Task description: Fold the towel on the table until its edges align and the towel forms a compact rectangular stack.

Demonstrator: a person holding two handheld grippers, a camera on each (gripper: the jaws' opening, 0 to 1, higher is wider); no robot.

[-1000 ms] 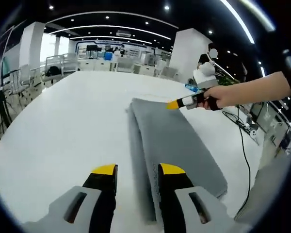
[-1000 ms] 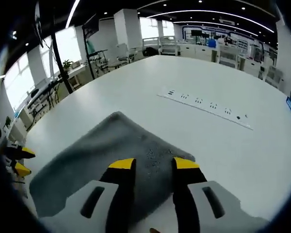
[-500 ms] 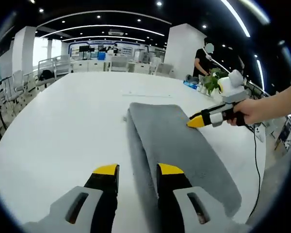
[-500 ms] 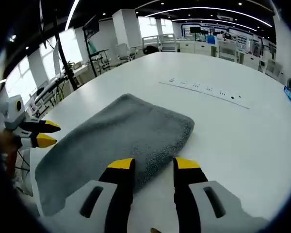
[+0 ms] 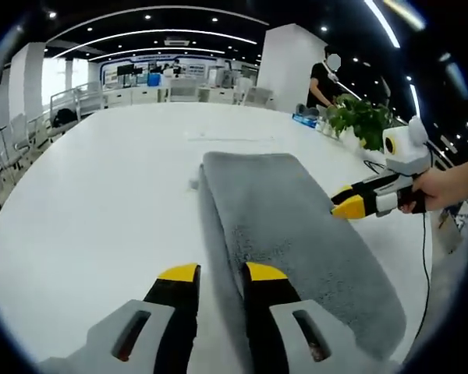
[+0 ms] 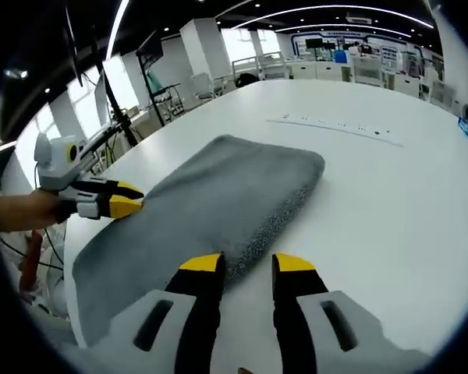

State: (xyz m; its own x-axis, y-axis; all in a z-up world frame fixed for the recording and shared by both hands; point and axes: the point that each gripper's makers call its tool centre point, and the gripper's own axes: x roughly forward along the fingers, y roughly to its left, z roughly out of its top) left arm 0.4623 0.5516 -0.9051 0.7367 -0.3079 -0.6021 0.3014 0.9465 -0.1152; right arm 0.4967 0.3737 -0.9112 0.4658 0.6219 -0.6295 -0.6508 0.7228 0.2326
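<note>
We see the grey towel (image 5: 292, 234) folded lengthwise on the white table (image 5: 101, 187). Left gripper (image 5: 222, 273) & right gripper (image 6: 246, 263): jaws apart, empty, at opp. towel edges.

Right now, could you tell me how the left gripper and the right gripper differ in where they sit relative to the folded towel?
The left gripper sits at the grey towel's near short end, beside its folded edge; the right gripper is at the towel's opposite long edge, midway along. The left gripper's jaws stand slightly apart; the right gripper's tips look nearly together. Neither holds the towel, and both have yellow tips.
</note>
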